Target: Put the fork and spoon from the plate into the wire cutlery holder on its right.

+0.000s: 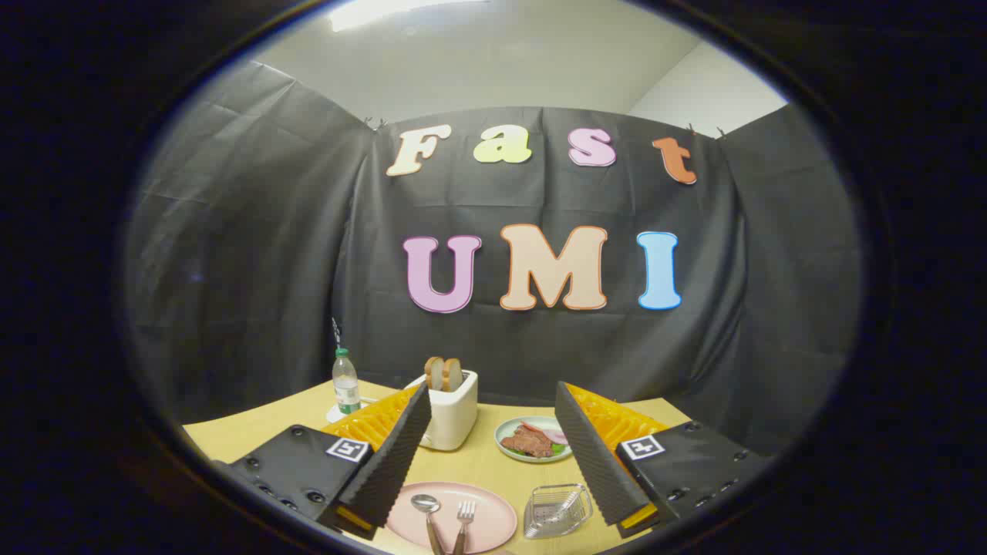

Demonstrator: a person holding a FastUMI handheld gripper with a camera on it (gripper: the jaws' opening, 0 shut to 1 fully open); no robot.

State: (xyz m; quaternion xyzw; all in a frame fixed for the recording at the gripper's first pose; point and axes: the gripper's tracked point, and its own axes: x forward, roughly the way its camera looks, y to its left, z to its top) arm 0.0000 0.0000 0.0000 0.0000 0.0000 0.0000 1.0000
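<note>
— What closes the booth in?
— Black cloth (254, 254), hung in three panels: one at the back and one angled in on each side. It is creased and sags a little between small clips (375, 123) along its top edge.
— And above the cloth?
— A pale wall (493, 69) of the room, with a lighter wall (705, 96) meeting it at a corner towards the right. A bright ceiling light (385, 11) glows overhead, towards the left.
— What stands under it all?
— A light, wood-coloured surface (254, 435) reaching back to the foot of the rear cloth.
</note>
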